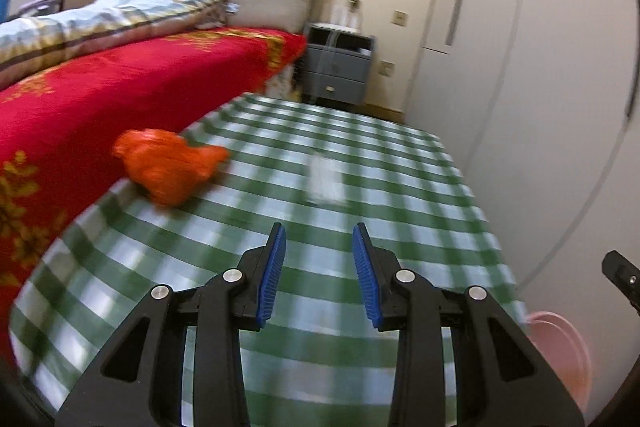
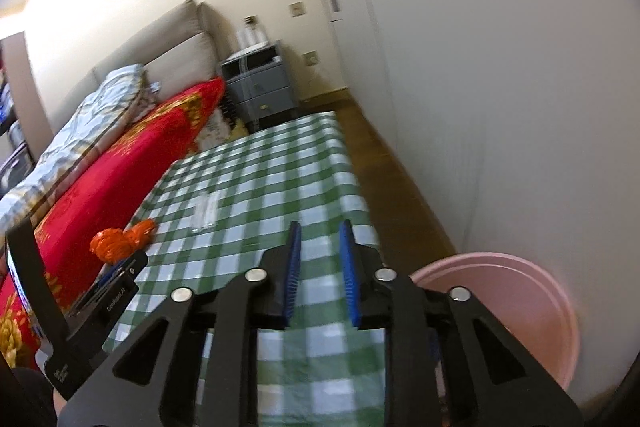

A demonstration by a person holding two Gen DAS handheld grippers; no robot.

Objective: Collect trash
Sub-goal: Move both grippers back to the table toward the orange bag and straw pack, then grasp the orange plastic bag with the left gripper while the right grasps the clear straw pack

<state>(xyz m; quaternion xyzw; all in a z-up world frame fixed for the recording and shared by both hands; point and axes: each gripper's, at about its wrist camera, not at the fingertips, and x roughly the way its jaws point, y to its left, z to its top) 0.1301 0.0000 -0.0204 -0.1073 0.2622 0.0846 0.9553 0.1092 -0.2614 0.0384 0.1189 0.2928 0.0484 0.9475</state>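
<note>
The left gripper (image 1: 319,239) hovers over the bench (image 1: 420,227), which is covered in a green-and-white check cloth. Its blue pads (image 1: 272,275) stand well apart with nothing between them. The orange bag (image 1: 168,167), crumpled into a lump, lies on the cloth ahead and to the left of this gripper, well clear of the fingertips and right at the bench edge that meets the bed (image 1: 100,99). A clear wrapper (image 1: 326,183), blurred and hard to make out, lies flat on the cloth almost straight ahead of the gripper, nearer than the bag but not touching the pads. At the lower right, past the bench corner, part of a pink bin (image 1: 560,351) shows.

The right gripper (image 2: 320,247) also hangs above the bench (image 2: 256,163), jaws parted by a moderate gap and holding nothing. From this view the orange bag (image 2: 116,241) sits far to the left of the gripper, beside the red bedcover, partly behind the black body of the left gripper (image 2: 100,287). The clear wrapper (image 2: 206,213) lies ahead and to the left, between the bag and the right gripper's line, apart from both. The pink bin (image 2: 532,307) stands just to the right of the right gripper, below the bench edge and close to the white wardrobe (image 2: 500,107).

A pale blue quilt (image 1: 120,11) is heaped on the bed, and a grey nightstand (image 1: 338,65) stands beyond the far end of the bench.
</note>
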